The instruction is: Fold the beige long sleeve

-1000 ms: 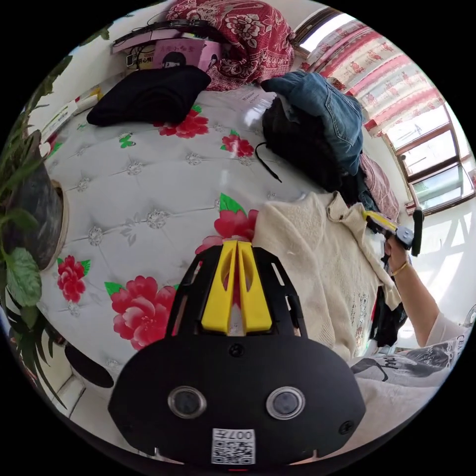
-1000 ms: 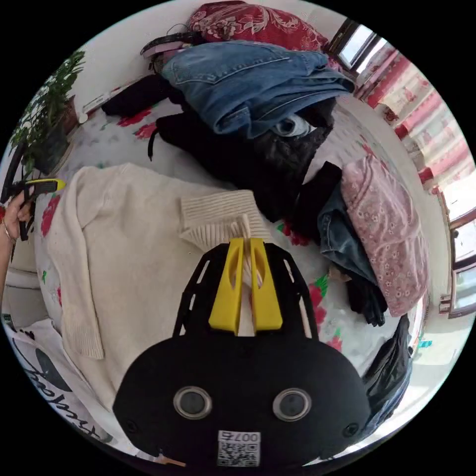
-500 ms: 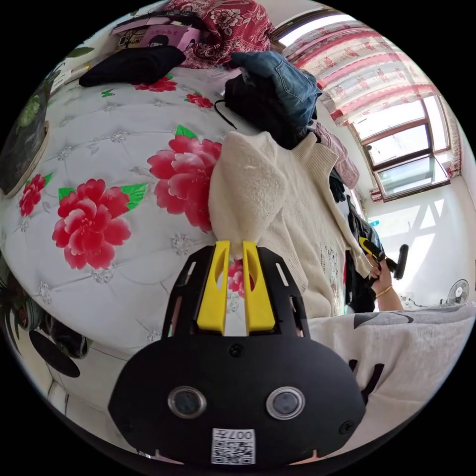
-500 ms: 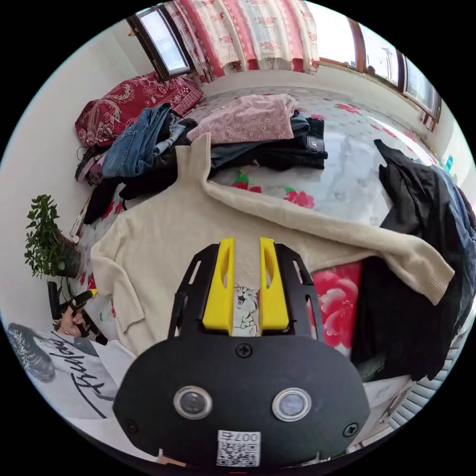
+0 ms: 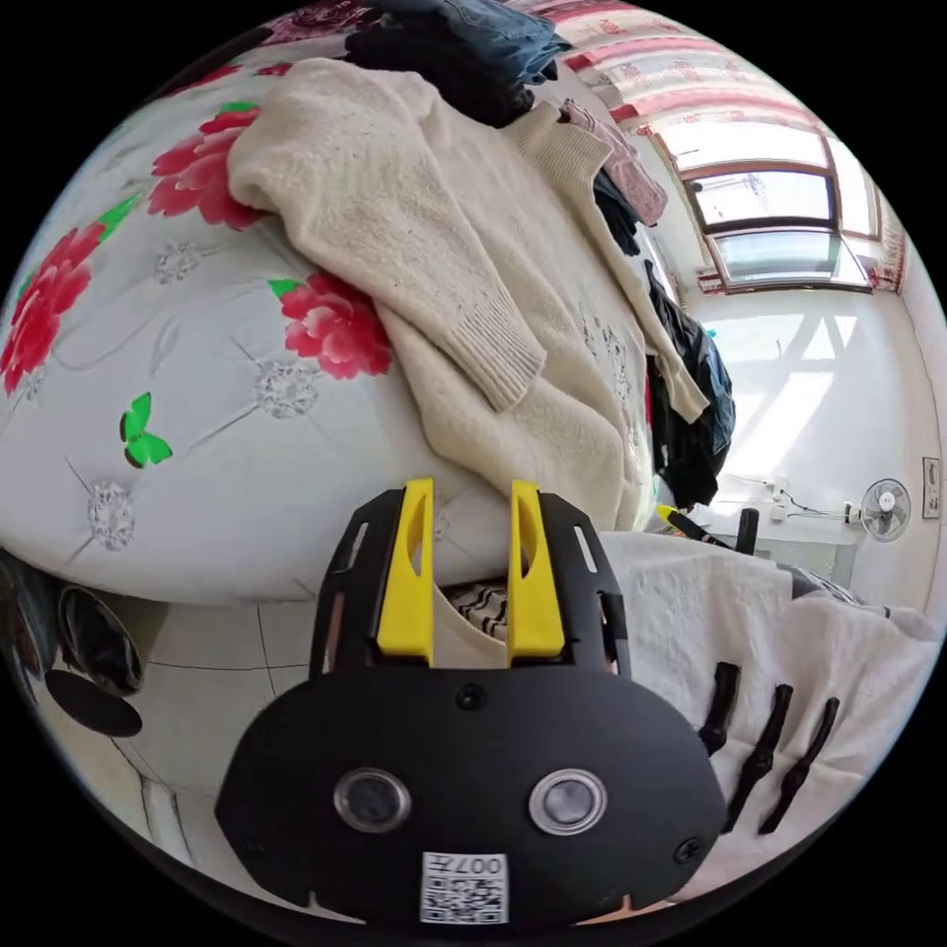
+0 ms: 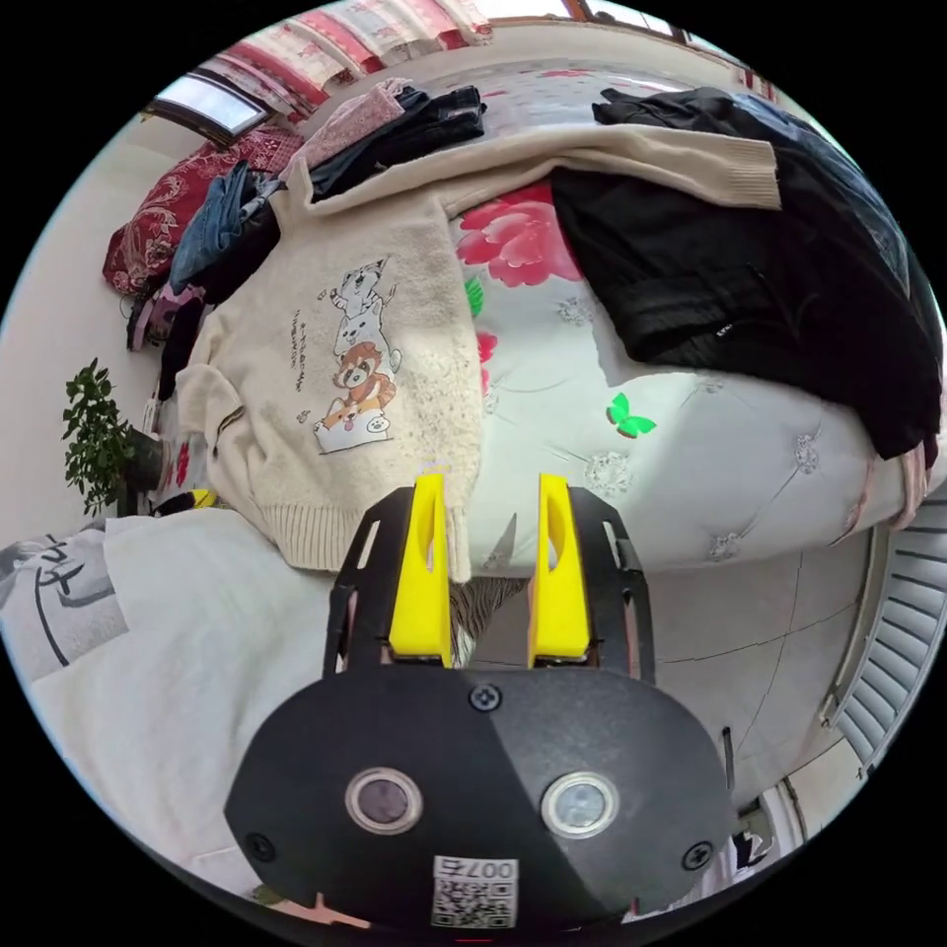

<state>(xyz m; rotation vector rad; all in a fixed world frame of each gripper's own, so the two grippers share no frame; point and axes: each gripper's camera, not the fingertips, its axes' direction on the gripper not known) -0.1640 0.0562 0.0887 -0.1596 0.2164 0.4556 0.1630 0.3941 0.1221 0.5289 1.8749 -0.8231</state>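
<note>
Beyond both sets of fingers, now parted and holding nothing, the beige long sleeve (image 6: pixel 335 395) lies released and spread on the bed (image 6: pixel 691 454), ready for folding.

Beige sweater (image 6: pixel 335 395) with cartoon-animal print, perhaps cats, white red-flowered mattress (image 6: pixel 691 444)

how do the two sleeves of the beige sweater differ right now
The left sleeve is folded in, its ribbed cuff lying on the sweater's body; the right sleeve stretches straight out sideways. The left sleeve rests on beige knit, while the right sleeve crosses the flowered bedcover and its cuff lies on a black garment. Both are the same beige knit with ribbed cuffs, and neither claw holds them.
</note>
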